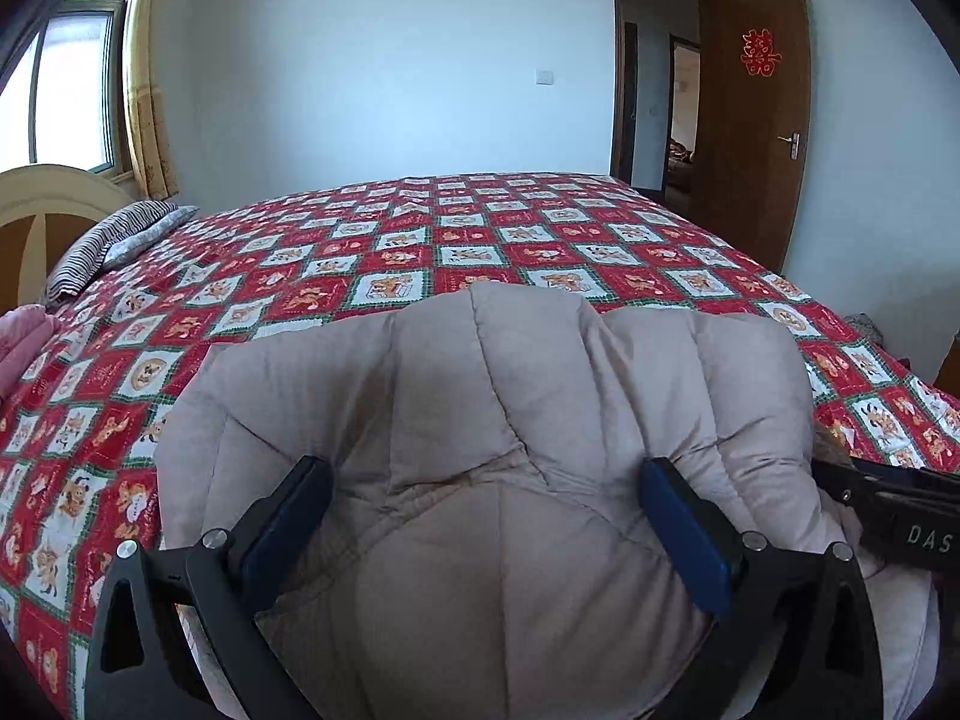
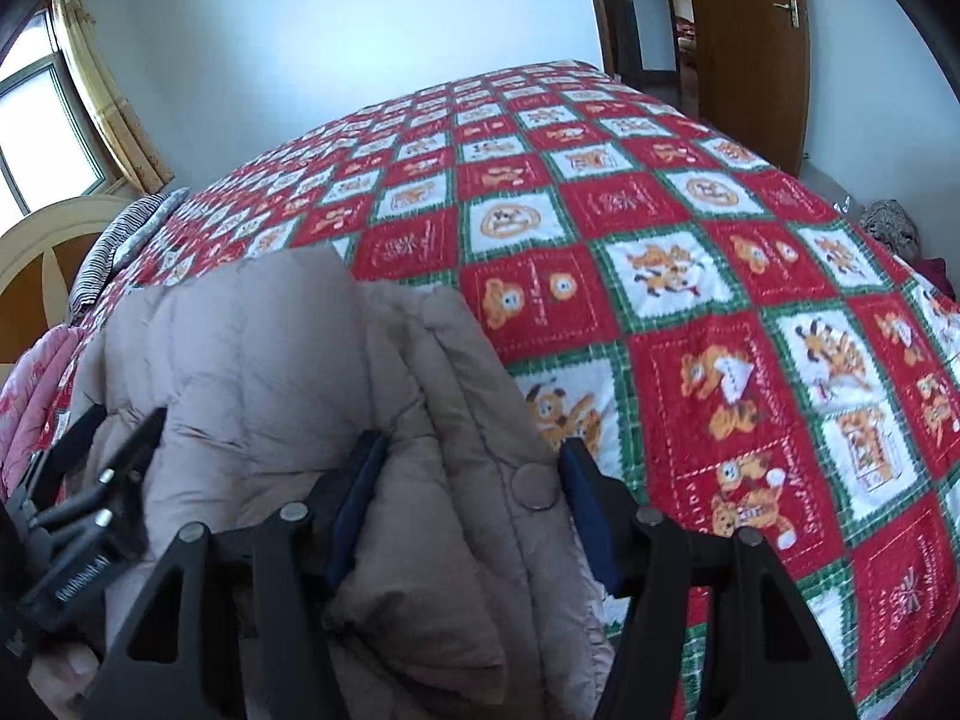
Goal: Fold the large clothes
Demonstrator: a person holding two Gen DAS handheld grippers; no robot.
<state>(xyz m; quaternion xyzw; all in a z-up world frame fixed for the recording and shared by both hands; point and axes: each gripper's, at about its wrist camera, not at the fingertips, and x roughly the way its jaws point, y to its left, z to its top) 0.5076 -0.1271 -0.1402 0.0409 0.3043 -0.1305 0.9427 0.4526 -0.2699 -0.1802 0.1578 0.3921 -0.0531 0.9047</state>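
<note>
Beige padded coat point(image 1: 510, 420) bunched on the near part of the bed point(image 1: 420, 240), over its red-and-white checked quilt point(image 2: 690, 276). Left gripper point(image 1: 486, 510): fingers point(image 1: 684, 534) spread wide on either side of a thick fold of the coat, whether they pinch it cannot be told. Right gripper point(image 2: 474, 492): fingers point(image 2: 354, 504) flank a narrower fold bearing a round snap point(image 2: 537, 486); grip likewise uncertain. Striped pillow point(image 1: 114, 246) beyond the coat, by the headboard point(image 1: 42, 204).

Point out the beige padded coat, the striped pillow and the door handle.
beige padded coat point(image 1: 480, 396), left wrist view, quilted middle panel.
striped pillow point(image 1: 102, 246), left wrist view, its top.
door handle point(image 1: 791, 141), left wrist view, the lever.
</note>
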